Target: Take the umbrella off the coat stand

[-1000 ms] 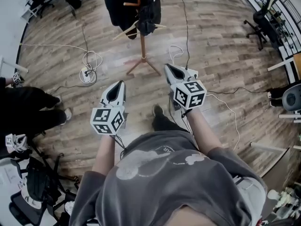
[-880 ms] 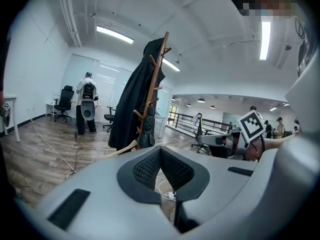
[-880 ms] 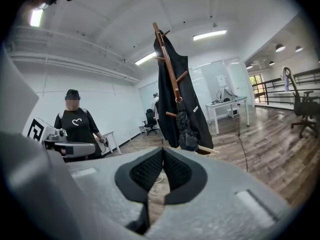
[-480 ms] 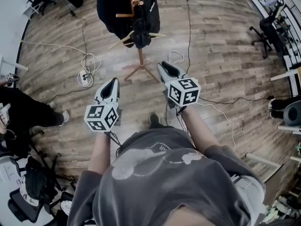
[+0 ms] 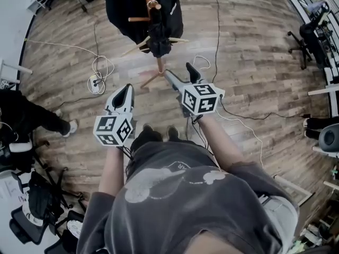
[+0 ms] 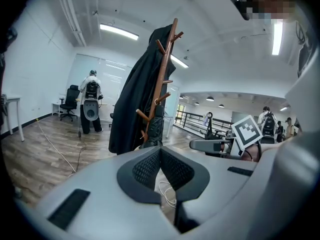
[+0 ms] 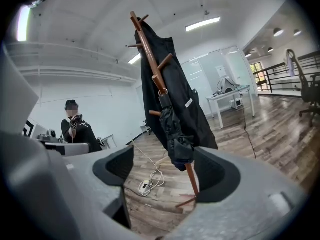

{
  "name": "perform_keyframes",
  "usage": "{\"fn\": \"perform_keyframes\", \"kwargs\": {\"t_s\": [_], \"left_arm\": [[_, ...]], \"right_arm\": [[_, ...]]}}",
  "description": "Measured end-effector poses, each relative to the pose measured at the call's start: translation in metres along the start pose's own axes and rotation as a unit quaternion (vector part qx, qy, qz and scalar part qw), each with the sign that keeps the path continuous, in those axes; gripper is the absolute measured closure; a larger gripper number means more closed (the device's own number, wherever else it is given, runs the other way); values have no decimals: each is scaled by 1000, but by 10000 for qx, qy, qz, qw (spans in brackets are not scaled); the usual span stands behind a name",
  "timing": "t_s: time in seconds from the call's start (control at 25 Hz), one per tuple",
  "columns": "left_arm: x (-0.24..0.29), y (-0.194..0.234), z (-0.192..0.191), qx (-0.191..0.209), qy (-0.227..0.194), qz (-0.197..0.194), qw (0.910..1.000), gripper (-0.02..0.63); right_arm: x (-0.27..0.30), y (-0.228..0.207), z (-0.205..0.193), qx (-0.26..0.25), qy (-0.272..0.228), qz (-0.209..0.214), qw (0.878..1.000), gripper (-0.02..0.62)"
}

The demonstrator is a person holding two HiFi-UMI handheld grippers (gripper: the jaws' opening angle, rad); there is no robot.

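A wooden coat stand [image 5: 153, 7] rises ahead of me with a black coat [image 5: 119, 9] draped over it. A folded black umbrella [image 5: 158, 36] hangs from a peg on its near side. In the right gripper view the umbrella [image 7: 175, 129] shows beyond the gap, still some way off. My right gripper [image 5: 180, 75] points at the stand's foot; its jaws have just been opening and nothing is between them. My left gripper [image 5: 123, 94] is shut and empty, lower left of the stand. The left gripper view shows the stand [image 6: 165, 74] and umbrella [image 6: 154, 131] ahead.
A white cable with a power strip [image 5: 98, 81] lies on the wood floor left of the stand's legs. A black cable [image 5: 217, 30] runs along the floor on the right. A person [image 5: 26, 118] stands at the left; office chairs [image 5: 312, 30] are at the far right.
Both grippers have moved forward toward the coat stand, which now appears closer. The right gripper's jaws went from shut to wide apart. The left stayed shut.
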State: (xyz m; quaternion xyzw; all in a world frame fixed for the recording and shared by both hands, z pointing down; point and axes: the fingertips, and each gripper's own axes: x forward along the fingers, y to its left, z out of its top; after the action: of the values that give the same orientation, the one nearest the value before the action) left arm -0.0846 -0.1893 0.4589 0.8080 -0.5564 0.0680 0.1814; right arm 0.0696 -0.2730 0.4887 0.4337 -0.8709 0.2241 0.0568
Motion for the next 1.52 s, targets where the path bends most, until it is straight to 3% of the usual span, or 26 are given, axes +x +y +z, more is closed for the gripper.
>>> {"fn": "perform_keyframes", "kwargs": {"t_s": [0.2,0.52,0.76,0.88,1.52], "left_arm": [[17,33,4,-126,12,-34,9999,607],[61,79,24,214,191,-362,9989,607],[87,111,33,80,211,-570,9981,607],[100,128,44,59,124,-598,9981,607],[138,174,69,138,64,-883,9960,607]], "right_arm": [[30,2,-7,-52,215,-135,9997,216],[89,-9,12,-137,249,-534,9982,218],[133,-14,23,-139,203,-831,9962,216],[150,-18,30,-196,46,-1067,9941,160],[206,-37,41,-646,125,-1587,9851,158]]}}
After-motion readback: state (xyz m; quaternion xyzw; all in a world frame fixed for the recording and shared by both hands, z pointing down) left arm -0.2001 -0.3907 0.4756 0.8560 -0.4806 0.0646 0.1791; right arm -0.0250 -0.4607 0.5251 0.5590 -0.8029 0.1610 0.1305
